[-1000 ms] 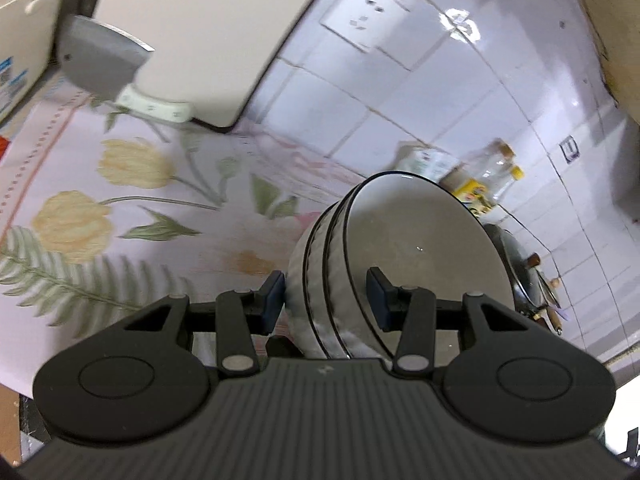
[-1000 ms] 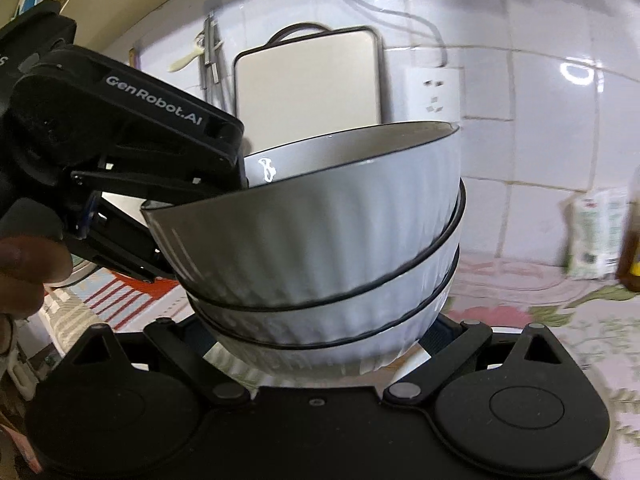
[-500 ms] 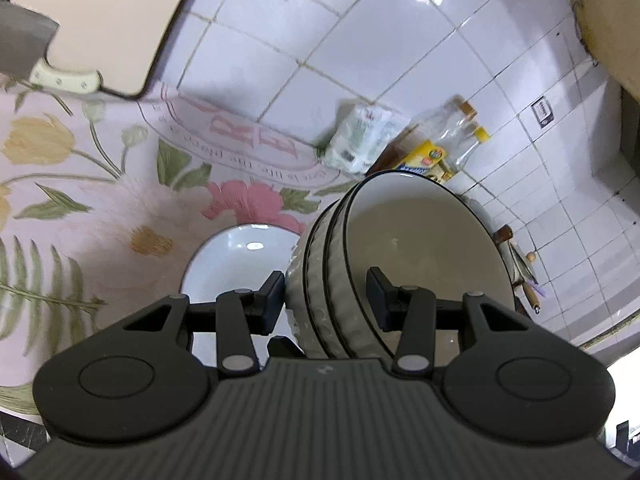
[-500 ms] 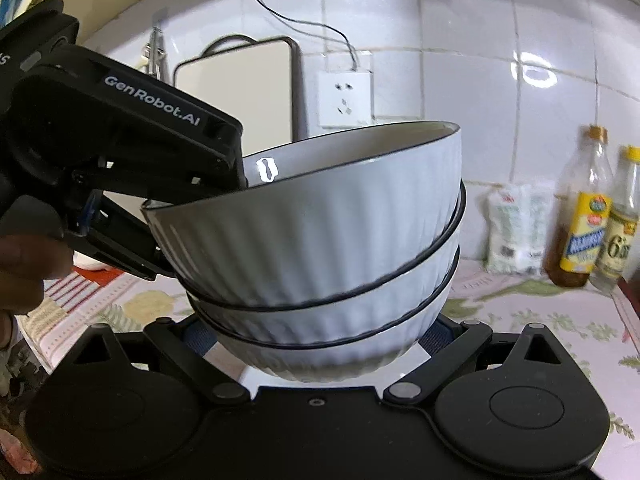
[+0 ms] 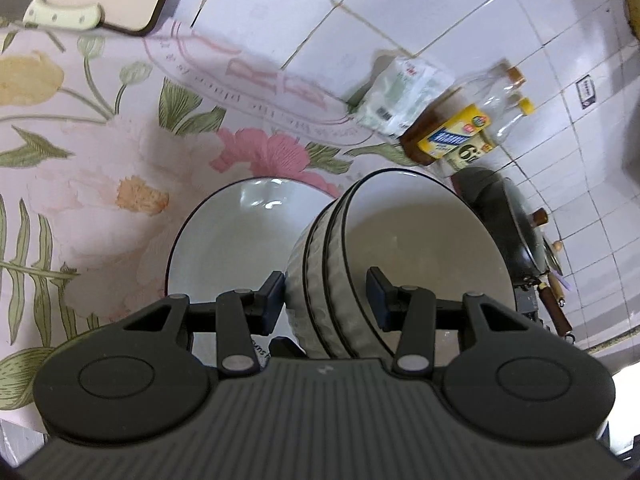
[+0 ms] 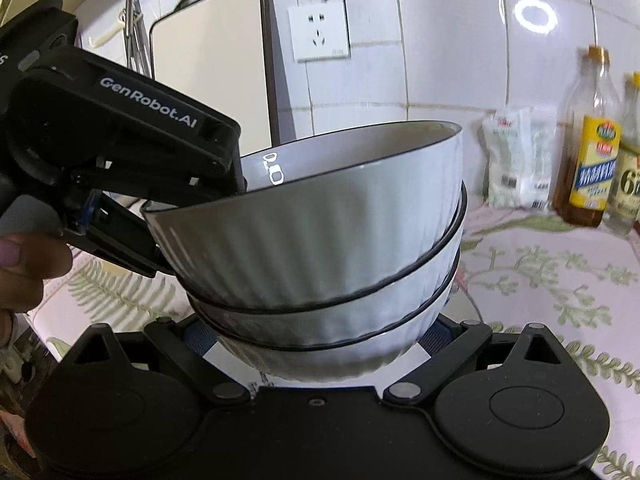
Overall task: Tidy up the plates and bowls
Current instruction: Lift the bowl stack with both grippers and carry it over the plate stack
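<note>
- While the left claw pinches the side of a stack of three bowls, one finger sits inside the top bowl and the other presses on the outside wall.
- From the right wrist view, the left claw comes in from 9 o'clock and bites the rim of the stack of three bowls, which is tilted a little.
- The right claw has its fingers spread wide, one on each side of the bottom bowl. I cannot tell if they squeeze the bowl or only sit beside it.
- A white plate with a dark rim lies flat on the table, which has a flowery cloth. The plate is just beside the bowls, at 9 o'clock from them in the left wrist view.
- Two bottles and a white bag stand by the tiled wall at 3 o'clock in the right wrist view.
- A cutting board leans on the wall at 11 o'clock, next to a wall socket.
- A dark pan sits at 3 o'clock in the left wrist view, past the bowls.
- A knife with a pale handle is at 11 o'clock there.
</note>
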Available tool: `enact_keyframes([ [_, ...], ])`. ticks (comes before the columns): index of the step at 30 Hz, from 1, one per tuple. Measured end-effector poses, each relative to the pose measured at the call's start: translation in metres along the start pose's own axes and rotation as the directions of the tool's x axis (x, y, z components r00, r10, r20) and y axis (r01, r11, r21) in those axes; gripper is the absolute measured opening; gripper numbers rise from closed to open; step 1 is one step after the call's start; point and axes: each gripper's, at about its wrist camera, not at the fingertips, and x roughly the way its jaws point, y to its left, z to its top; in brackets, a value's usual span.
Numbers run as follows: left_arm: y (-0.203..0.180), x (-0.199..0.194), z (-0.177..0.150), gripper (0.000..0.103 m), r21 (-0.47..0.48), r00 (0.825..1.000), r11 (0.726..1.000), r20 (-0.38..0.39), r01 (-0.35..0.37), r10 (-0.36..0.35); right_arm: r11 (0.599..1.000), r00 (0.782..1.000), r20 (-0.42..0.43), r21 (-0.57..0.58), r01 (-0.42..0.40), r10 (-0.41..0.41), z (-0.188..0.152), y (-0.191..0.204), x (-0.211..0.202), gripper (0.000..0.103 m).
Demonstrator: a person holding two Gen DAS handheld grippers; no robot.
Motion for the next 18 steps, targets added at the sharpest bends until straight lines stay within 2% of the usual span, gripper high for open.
enact_keyframes([
  [9, 0.011, 0.017, 0.000, 0.043, -0.015, 1.000, 1.000, -0.011, -0.014, 0.014, 1.000, 0.997, -0.080, 0.004, -0.013, 0.013, 0.001, -0.001, 0.014, 0.100],
  [18, 0.012, 0.022, -0.007, 0.044, -0.003, 0.999, 0.999, 0.018, -0.048, 0.048, 0.999, 0.993, -0.116, 0.035, 0.002, 0.003, -0.005, -0.001, 0.025, 0.100],
])
